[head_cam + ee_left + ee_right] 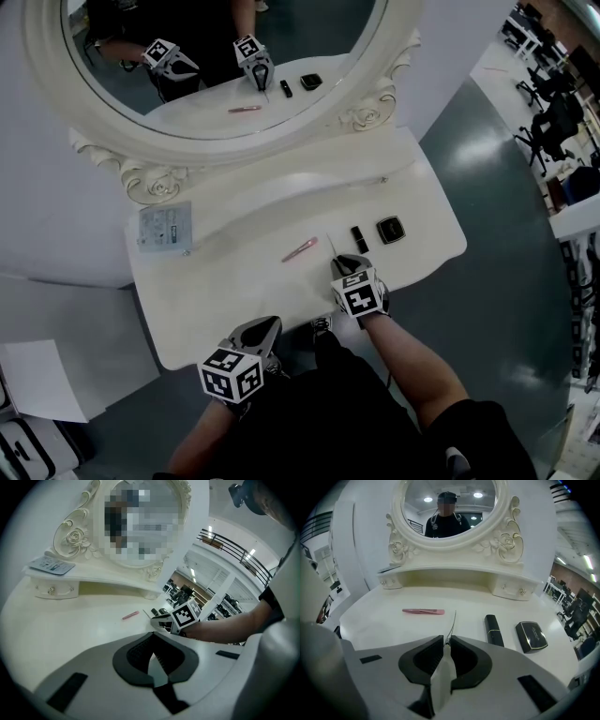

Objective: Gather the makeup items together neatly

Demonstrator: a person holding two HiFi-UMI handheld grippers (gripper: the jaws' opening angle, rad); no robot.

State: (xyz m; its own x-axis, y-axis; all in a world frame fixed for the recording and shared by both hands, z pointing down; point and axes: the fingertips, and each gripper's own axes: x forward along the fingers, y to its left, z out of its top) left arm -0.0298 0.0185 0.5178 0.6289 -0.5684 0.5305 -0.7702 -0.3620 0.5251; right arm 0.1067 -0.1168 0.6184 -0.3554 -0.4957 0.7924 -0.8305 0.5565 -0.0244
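A pink pair of tweezers [299,249] [423,611] [131,615] lies mid-table on the white vanity top [234,281]. To its right lie a black lipstick tube [359,238] [493,630] and a black compact [390,230] [531,636], close together. My right gripper [349,265] [446,639] is shut on a thin silver tool [452,623], whose tip points between the tweezers and the lipstick. My left gripper [267,323] [152,637] hovers at the table's near edge. It is shut, with nothing in it.
A large oval mirror [216,56] in an ornate white frame stands at the back. A raised shelf with small drawers [511,588] runs beneath it. A grey-blue card [165,226] [51,565] lies on the shelf's left end. The table's edge curves close to my body.
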